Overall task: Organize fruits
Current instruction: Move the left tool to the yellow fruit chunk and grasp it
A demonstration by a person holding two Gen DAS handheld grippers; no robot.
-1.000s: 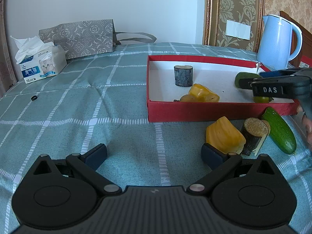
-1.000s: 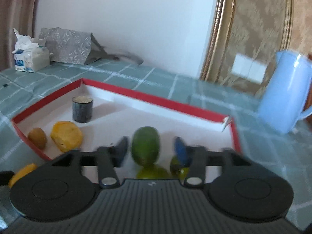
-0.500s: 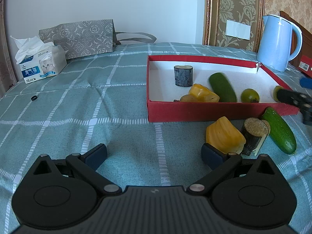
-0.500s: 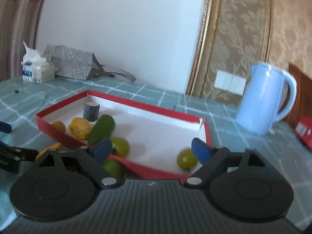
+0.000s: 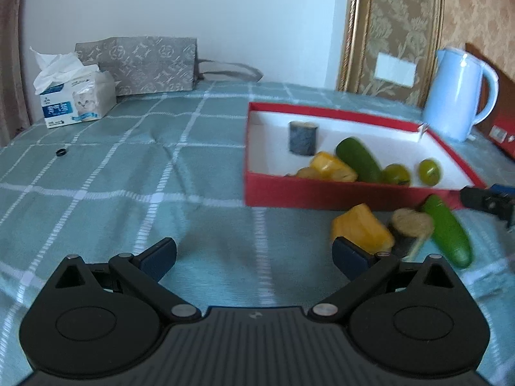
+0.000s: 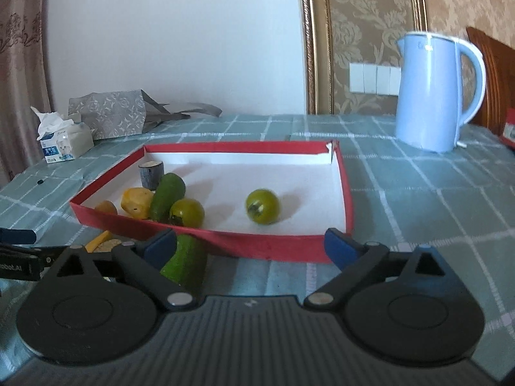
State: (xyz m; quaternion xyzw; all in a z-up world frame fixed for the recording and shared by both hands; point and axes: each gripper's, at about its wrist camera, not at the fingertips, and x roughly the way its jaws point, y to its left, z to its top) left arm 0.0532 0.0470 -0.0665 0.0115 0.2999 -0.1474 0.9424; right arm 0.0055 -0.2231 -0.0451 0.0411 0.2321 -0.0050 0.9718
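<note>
Inside red box [image 6: 206, 238], a cucumber [image 6: 167, 196], 2 green tomatoes & yellow pcs are seen; outside, by its near wall, another cucumber [image 5: 447, 230] is left. Left gripper [image 5: 254, 254] & right gripper [image 6: 251, 244] are both spread wide, nothing held.

Outer cucumber [image 6: 185, 262] half hidden behind right gripper fingers [image 6: 160, 247]; log slice [image 5: 410, 226] blurred; kettle [image 5: 458, 95] handle cropped.
</note>
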